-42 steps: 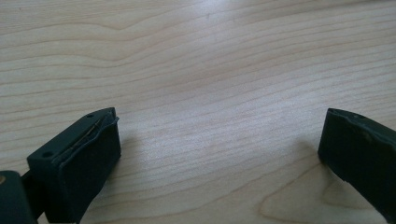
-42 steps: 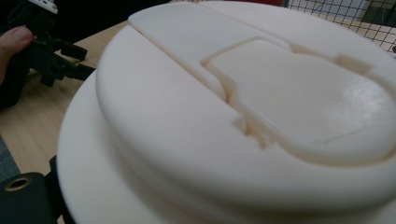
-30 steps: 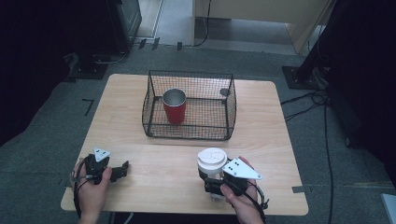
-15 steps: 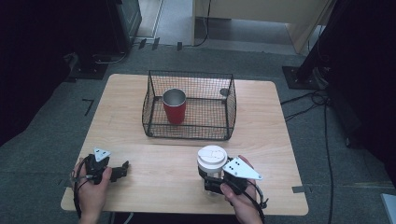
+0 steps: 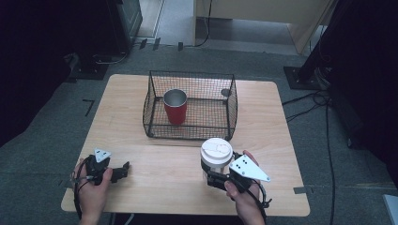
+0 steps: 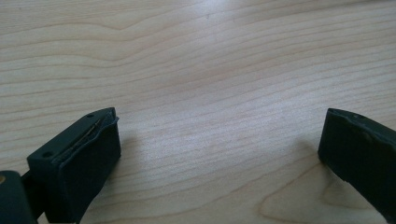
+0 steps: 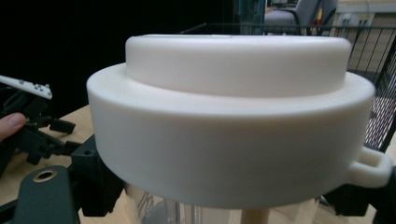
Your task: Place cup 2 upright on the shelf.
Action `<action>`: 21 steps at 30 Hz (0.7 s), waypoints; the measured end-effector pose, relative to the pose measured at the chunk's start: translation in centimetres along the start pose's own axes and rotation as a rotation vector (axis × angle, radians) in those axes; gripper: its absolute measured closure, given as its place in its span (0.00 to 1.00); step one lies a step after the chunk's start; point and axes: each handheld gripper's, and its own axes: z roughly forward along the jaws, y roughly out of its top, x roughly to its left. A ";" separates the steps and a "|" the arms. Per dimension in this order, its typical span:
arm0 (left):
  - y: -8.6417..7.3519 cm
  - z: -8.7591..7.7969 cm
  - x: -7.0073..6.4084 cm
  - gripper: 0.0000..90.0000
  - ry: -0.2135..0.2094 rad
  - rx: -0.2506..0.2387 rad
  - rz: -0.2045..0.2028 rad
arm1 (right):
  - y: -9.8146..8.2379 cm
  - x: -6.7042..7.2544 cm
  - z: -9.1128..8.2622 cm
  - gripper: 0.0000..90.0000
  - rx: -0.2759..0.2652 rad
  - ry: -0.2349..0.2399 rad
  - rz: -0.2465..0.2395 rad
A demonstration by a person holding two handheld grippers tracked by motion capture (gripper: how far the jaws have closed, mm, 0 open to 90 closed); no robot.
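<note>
A clear cup with a wide white lid (image 5: 216, 151) stands near the table's front right, just in front of the wire basket (image 5: 190, 136). My right gripper (image 5: 210, 172) is shut on the cup's clear body below the lid. In the right gripper view the lid (image 7: 229, 116) looms close, with the black jaws pressed against the cup on both sides beneath it. My left gripper (image 5: 123, 169) rests at the front left of the table, open. Its jaws stand wide apart over bare wood (image 6: 217, 154). A red cup (image 5: 175, 108) stands upright inside the basket.
The black wire basket sits at the middle back of the wooden table (image 5: 155, 178), open at the top. Dark stands and cables lie on the grey floor around the table. The left gripper (image 7: 32, 121) and its hand show at the left of the right gripper view.
The lidded cup in my right gripper has shifted a little toward the basket. The left gripper has kept still.
</note>
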 end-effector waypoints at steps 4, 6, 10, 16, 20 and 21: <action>0.0 0.0 0.0 0.00 0.000 0.000 0.000 | 0.7 -0.1 0.1 0.18 -0.027 -0.005 -0.005; 0.0 0.0 0.0 0.00 0.000 0.001 0.001 | 1.1 -0.1 0.3 0.18 -0.040 -0.008 -0.009; 0.0 0.0 0.0 0.00 0.000 -0.001 -0.001 | 2.0 -0.1 0.6 0.18 -0.057 -0.009 -0.021; 0.0 0.0 0.0 0.00 0.000 0.000 0.000 | 3.5 -0.2 1.2 0.18 -0.087 -0.008 -0.039; 0.0 0.0 0.0 0.00 0.000 0.000 0.000 | 4.4 -0.3 1.6 0.18 -0.105 -0.007 -0.038; 0.0 0.0 0.0 0.00 0.000 0.000 0.000 | 4.5 -0.4 1.7 0.18 -0.108 -0.009 -0.039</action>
